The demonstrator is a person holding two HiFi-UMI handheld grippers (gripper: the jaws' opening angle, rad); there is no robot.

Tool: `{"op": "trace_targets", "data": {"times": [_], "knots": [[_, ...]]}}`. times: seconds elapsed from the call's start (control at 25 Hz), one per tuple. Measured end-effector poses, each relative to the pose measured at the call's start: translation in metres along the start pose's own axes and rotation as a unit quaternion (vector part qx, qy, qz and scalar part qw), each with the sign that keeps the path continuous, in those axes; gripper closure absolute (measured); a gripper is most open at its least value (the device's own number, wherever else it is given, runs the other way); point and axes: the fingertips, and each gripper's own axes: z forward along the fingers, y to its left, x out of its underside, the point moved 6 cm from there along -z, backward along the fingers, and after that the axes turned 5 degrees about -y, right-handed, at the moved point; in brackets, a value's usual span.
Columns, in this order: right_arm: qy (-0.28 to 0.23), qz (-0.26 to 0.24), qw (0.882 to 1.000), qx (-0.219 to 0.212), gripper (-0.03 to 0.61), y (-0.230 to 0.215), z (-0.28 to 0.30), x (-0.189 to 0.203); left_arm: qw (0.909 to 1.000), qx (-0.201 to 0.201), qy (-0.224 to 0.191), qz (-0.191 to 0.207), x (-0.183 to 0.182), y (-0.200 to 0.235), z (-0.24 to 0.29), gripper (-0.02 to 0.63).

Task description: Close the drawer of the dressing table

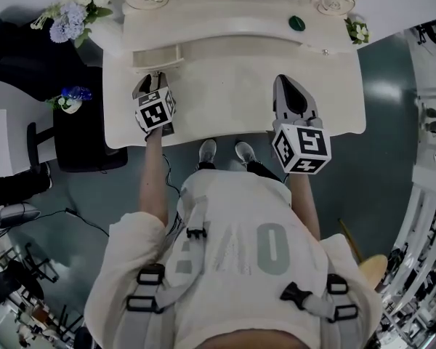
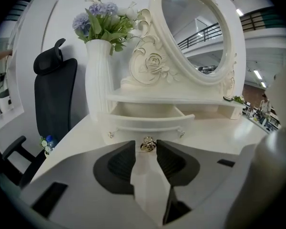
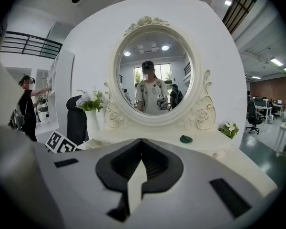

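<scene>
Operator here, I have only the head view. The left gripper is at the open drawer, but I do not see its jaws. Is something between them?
Observer: Yes. The left gripper view shows the left gripper with its jaws apart and the gold knob of the drawer between their tips. I cannot confirm a firm grip.
Operator: Thank you. And the right gripper, does it hold anything?
Observer: No. The right gripper view shows the right gripper with its jaws together and nothing between them.
</scene>
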Motion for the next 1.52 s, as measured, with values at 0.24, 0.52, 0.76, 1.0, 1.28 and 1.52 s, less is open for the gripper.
{"op": "trace_targets", "data": {"times": [0.24,0.52,0.76,1.0,1.28,1.52], "knots": [[0.001,-0.003,1.000,-0.001,0.571,0.003,0.001,0.001,0.9999,0.006,0.000,0.010,0.001,-0.004,0.002,0.505],[0.007,-0.005,1.000,-0.002,0.571,0.004,0.001,0.005,0.9999,0.010,-0.002,0.013,0.002,-0.004,0.002,0.506],[0.008,-0.007,1.000,-0.003,0.571,0.006,0.001,0.005,0.9998,0.009,-0.004,0.015,0.002,-0.003,0.002,0.508],[0.010,-0.006,1.000,-0.001,0.571,0.004,0.000,0.006,0.9997,0.009,-0.009,0.019,-0.001,-0.005,0.001,0.508],[0.014,-0.006,1.000,0.000,0.571,0.006,0.000,0.009,0.9996,0.010,-0.014,0.022,-0.007,-0.004,0.006,0.508],[0.017,-0.005,1.000,0.005,0.571,0.005,-0.001,0.010,0.9995,0.010,-0.015,0.024,-0.010,-0.003,0.013,0.508]]}}
